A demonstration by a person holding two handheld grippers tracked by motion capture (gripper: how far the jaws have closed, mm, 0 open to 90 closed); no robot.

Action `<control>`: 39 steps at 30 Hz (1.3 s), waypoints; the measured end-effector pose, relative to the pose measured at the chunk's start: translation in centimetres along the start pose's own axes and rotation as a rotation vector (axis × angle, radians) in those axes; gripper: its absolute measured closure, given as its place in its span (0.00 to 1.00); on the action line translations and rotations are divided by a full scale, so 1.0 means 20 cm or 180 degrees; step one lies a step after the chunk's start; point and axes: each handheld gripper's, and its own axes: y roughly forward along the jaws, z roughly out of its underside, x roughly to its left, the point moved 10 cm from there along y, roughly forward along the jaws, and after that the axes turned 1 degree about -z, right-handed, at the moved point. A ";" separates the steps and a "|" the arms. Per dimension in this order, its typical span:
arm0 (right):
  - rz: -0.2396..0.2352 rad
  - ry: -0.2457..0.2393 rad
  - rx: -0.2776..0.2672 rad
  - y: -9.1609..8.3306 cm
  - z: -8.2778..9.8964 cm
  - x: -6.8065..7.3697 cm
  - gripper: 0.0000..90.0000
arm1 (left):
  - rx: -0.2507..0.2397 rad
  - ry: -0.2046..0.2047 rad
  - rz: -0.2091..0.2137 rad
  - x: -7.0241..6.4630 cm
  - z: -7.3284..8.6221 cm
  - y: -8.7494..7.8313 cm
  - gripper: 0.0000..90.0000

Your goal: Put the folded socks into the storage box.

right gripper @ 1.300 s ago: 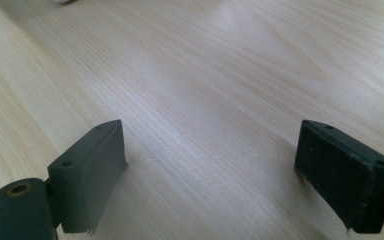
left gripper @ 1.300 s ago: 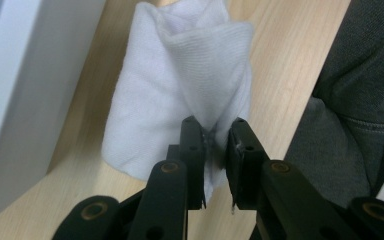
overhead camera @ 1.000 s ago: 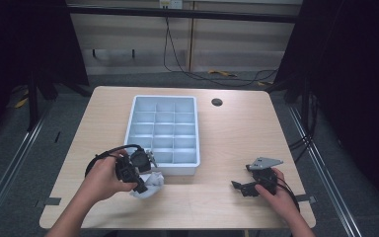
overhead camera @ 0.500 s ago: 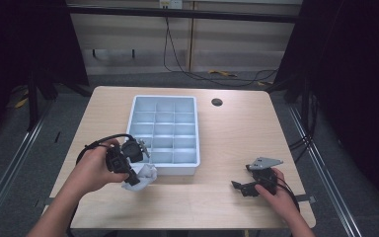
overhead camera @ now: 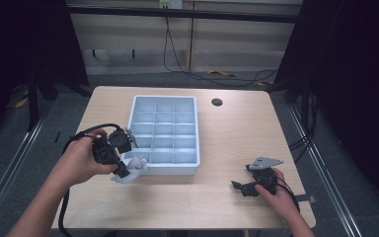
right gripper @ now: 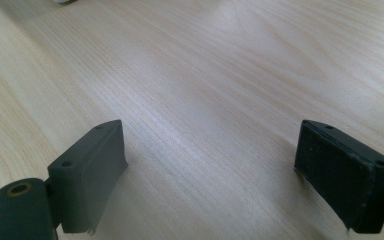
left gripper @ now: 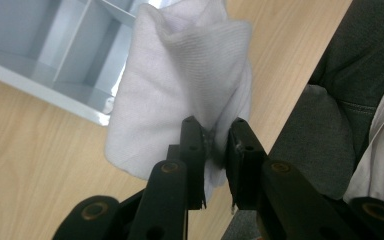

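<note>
Moved since earlier frame: left gripper [overhead camera: 123, 170], jaws pinching white cloth [overhead camera: 131, 169], raised to tray [overhead camera: 165, 170] lower-left corner. Right gripper [overhead camera: 241, 186]: jaws spread, lower right, bare table [overhead camera: 217, 143] around.

- A light wooden table [overhead camera: 227, 138] stood on a grey floor [overhead camera: 54, 113].
- Cables [overhead camera: 187, 69] trailed beneath pale wall panels [overhead camera: 128, 34]; darkness flanked both sides.
</note>
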 end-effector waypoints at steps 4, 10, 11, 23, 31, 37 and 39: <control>0.0000 0.0000 0.0000 0.00 0.00 0.00 0.13 | -0.0012 -0.0038 -0.0019 0.00 0.00 -0.04 0.88; 0.0000 -0.0001 -0.0001 0.00 0.00 0.00 0.13 | -0.0024 -0.0086 -0.0073 0.03 -0.01 -0.10 0.88; 0.0000 0.0000 0.0000 0.00 0.00 0.00 0.13 | 0.0017 -0.0038 -0.0073 0.03 0.00 -0.11 0.88; 0.0001 0.0005 -0.0002 0.00 0.00 0.00 0.13 | 0.0003 -0.0107 -0.0128 0.11 -0.06 -0.14 0.88; 0.0002 0.0006 -0.0003 0.00 0.00 0.00 0.13 | 0.0057 -0.0105 -0.0161 0.17 -0.09 -0.15 0.88; 0.0002 -0.0001 -0.0007 0.00 0.00 0.00 0.13 | 0.0091 -0.0115 -0.0163 0.20 -0.12 -0.13 0.88; 0.0002 -0.0001 -0.0007 0.00 0.00 0.00 0.13 | 0.0103 -0.0134 -0.0172 0.22 -0.12 -0.12 0.88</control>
